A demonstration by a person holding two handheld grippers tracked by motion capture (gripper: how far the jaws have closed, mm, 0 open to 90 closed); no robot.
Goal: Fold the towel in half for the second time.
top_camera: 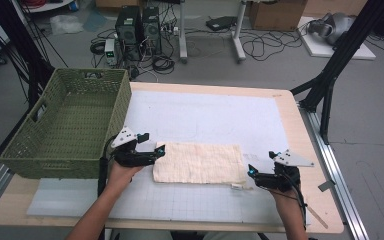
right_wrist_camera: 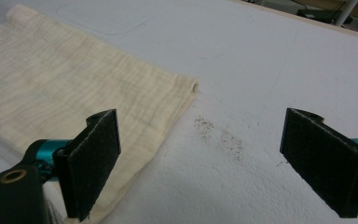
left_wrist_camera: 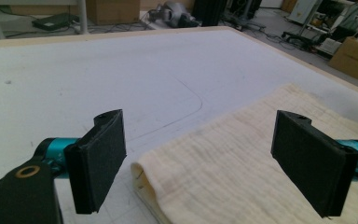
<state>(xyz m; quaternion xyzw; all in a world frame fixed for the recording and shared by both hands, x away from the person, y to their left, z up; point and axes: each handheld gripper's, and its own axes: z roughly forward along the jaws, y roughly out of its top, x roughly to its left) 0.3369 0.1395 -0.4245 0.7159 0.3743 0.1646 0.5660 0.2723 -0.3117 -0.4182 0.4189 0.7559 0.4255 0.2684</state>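
The folded cloth [top_camera: 198, 163] lies flat just right of the basket [top_camera: 67, 127]. My left gripper [top_camera: 160, 149] and right gripper [top_camera: 250, 170] flank its ends, jaws wide apart, holding nothing. I judge the next move is pinching both corners.

Before you stands a light wooden table [top_camera: 300, 130] covered by a white gridded mat [top_camera: 205, 117]. On it lie a folded cream cloth [top_camera: 198, 162], flat at the near middle, and a green woven basket [top_camera: 67, 125] at your left.
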